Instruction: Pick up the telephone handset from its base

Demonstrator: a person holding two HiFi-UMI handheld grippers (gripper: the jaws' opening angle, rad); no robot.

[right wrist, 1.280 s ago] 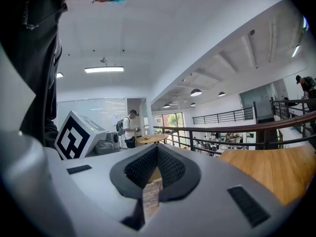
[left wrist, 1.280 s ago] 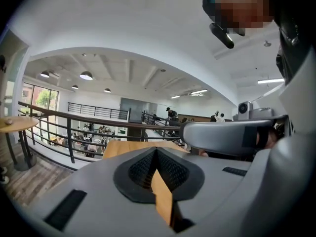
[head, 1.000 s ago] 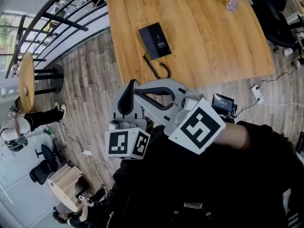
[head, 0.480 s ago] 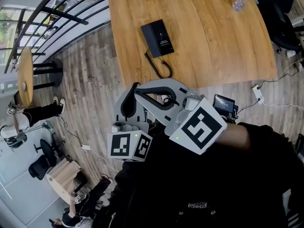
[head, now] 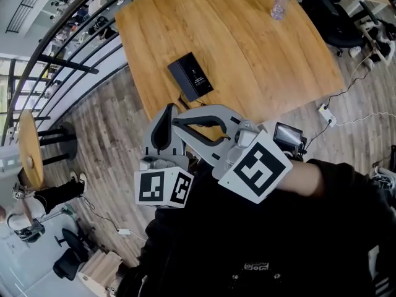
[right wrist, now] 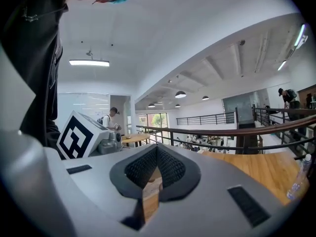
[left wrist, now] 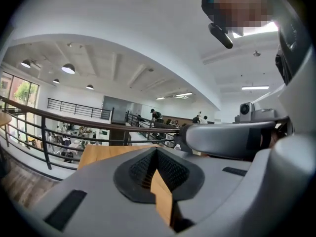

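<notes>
- The left gripper (head: 162,129) is held in front of the person's chest, above the wooden floor (head: 105,141). Its fingers (left wrist: 170,174) are pressed together with nothing between them.
- The black telephone (head: 190,76) lies on the bench (head: 247,54) near its left front corner. The handset is on its base, apart from both grippers.
- The right gripper (head: 178,122) reaches across, with its tip just beside the left one. Its fingers (right wrist: 170,168) are also closed and empty.
- A clear bottle (head: 280,2) stands at the bench's far right.
</notes>
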